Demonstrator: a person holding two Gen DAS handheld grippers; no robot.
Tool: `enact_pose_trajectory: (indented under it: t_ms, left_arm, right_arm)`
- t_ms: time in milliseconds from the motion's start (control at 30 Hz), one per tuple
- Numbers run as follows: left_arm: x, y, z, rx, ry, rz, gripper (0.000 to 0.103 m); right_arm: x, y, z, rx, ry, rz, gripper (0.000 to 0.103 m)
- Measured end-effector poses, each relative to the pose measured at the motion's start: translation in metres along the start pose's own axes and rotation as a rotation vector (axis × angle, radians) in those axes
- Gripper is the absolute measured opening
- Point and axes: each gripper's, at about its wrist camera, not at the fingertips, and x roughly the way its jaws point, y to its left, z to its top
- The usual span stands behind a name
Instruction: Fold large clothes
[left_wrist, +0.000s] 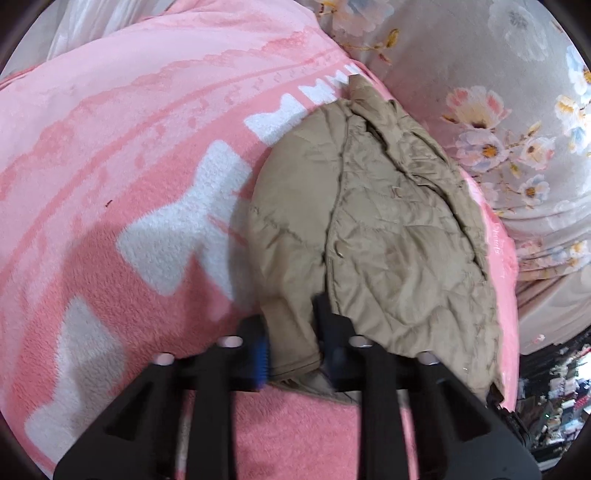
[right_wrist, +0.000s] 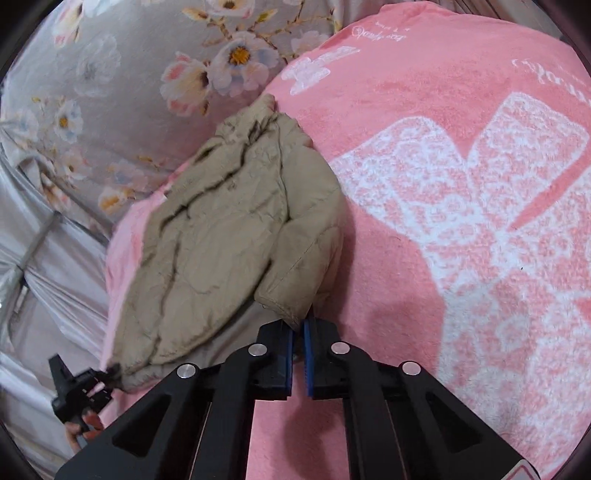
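Note:
A tan padded jacket (left_wrist: 384, 236) lies on a pink blanket (left_wrist: 110, 184) and also shows in the right wrist view (right_wrist: 221, 236). In the left wrist view my left gripper (left_wrist: 295, 347) has its blue-padded fingers (left_wrist: 260, 354) closed around the cuff of a sleeve, which sits bunched between them. In the right wrist view my right gripper (right_wrist: 298, 354) is nearly closed, pinching the edge of the other sleeve's cuff (right_wrist: 288, 306). The other gripper (right_wrist: 77, 387) shows at the jacket's lower left hem, held by a hand.
The pink blanket (right_wrist: 443, 221) with white bow patterns covers the bed. A grey floral sheet (left_wrist: 498, 92) lies beyond the jacket, also in the right wrist view (right_wrist: 110, 74). The bed's edge and cluttered floor (left_wrist: 554, 387) show at right.

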Motion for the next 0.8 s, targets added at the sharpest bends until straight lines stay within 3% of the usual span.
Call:
enact_pose_trajectory:
  t_ms: [200, 367, 533, 667, 800]
  left_arm:
    - [-0.053, -0.021, -0.006, 0.08, -0.077, -0.057, 0.005]
    - [-0.141, -0.039, -0.02, 0.149, -0.186, -0.147, 0.005]
    - [-0.22, -0.048, -0.029, 0.178, -0.285, -0.258, 0.005]
    - [-0.25, -0.064, -0.02, 0.222, -0.388, -0.25, 0.005]
    - [-0.226, -0.07, 0.018, 0.204, -0.403, -0.171, 0.006]
  right_arm:
    - [-0.069, 0.038, 0.003, -0.123, -0.19, 0.016, 0.002]
    - [-0.158, 0.08, -0.001, -0.289, -0.374, 0.071, 0.002]
    - [-0.217, 0.104, -0.002, -0.367, -0.499, 0.139, 0.002]
    - [-0.231, 0.122, 0.014, -0.421, -0.567, 0.159, 0.002]
    - [-0.193, 0.125, 0.05, -0.404, -0.556, 0.117, 0.002]
